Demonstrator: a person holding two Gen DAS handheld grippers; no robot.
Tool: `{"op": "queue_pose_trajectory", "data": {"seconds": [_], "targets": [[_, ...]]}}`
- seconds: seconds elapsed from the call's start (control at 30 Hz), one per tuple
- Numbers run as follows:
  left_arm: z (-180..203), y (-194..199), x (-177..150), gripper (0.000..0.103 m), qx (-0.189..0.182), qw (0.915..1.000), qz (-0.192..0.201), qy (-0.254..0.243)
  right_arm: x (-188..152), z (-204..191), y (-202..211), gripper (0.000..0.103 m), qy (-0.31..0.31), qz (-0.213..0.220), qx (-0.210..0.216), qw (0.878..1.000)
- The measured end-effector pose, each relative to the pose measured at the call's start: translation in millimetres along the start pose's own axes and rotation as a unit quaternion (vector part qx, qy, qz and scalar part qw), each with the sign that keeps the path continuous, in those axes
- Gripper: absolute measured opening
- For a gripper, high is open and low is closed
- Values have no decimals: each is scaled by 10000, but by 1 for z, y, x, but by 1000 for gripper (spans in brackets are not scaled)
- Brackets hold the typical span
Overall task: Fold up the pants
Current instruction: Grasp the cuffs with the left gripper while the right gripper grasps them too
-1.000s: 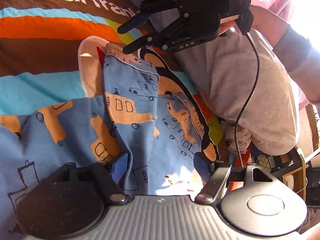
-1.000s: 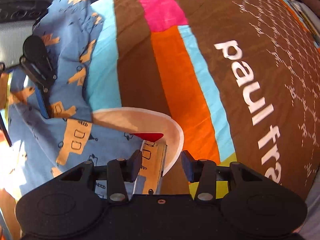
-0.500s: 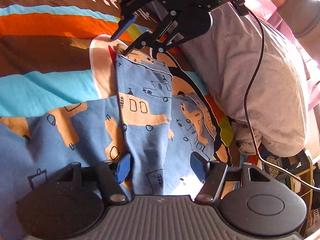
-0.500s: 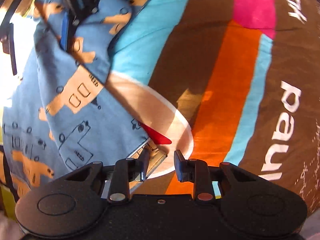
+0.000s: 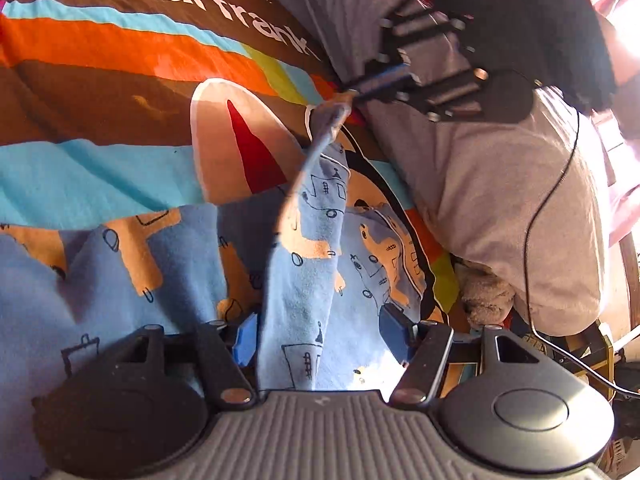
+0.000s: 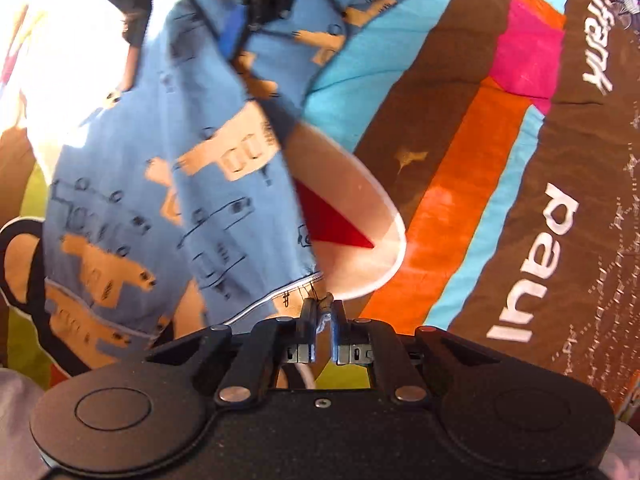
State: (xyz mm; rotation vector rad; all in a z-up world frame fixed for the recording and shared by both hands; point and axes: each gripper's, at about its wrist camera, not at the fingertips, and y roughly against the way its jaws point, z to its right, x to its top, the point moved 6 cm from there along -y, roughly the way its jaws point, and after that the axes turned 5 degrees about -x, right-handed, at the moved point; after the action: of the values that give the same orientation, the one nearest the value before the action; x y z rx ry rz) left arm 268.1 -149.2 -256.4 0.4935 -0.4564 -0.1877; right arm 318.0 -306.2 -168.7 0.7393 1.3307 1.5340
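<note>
Blue pants [image 5: 304, 280] printed with orange vehicles lie rumpled on a striped bedspread [image 5: 100, 80]. My right gripper [image 6: 322, 312] points steeply down; its jaws are closing, and the pads pinch the hem corner of a pant leg [image 6: 140, 160]. In the left wrist view the right gripper [image 5: 352, 94] lifts that corner, pulling the leg into a taut ridge. My left gripper [image 5: 320, 334] stands wide, with the ridge of fabric between its blue pads, the right pad clear of the cloth. The left gripper [image 6: 256, 8] shows blurred at the top of the right wrist view.
The bedspread [image 6: 460, 160] carries white lettering and a round cartoon patch with a red wedge. A person's leg in grey clothing [image 5: 500, 200] sits at the bed's right side, with a black cable [image 5: 532, 220] hanging across it. Furniture and clutter lie beyond at lower right.
My right gripper closed on the hem corner, rolled and lifted it off the bed, so the leg now stretches up. The left gripper stayed put, narrowing slightly.
</note>
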Motion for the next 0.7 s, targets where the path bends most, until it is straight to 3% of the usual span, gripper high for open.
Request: {"op": "queue_pose_trajectory", "data": {"seconds": [0.07, 0.13, 0.17, 0.2, 0.43, 0.57, 0.7], "targets": [[1, 1, 1, 64, -82, 9999, 56, 40, -7, -14, 12, 6, -39, -18, -64, 10000], [2, 1, 2, 44, -133, 9999, 97, 29, -15, -32, 20, 6, -14, -92, -134, 9999], [2, 0, 3, 24, -113, 9999, 69, 17, -17, -37, 23, 6, -4, -114, -168, 9998], [2, -1, 2, 11, -47, 10000, 35, -34, -19, -43, 26, 6, -22, -121, -192, 9997], [26, -1, -4, 6, 251, 9983, 12, -525, -28, -67, 38, 6, -220, -149, -190, 9995], [57, -6, -17, 6, 679, 9889, -183, -1305, -25, -86, 52, 6, -378, -108, -153, 9991], [76, -13, -30, 6, 795, 9820, -297, -1685, -21, -117, 59, 6, -552, -139, -48, 9984]]}}
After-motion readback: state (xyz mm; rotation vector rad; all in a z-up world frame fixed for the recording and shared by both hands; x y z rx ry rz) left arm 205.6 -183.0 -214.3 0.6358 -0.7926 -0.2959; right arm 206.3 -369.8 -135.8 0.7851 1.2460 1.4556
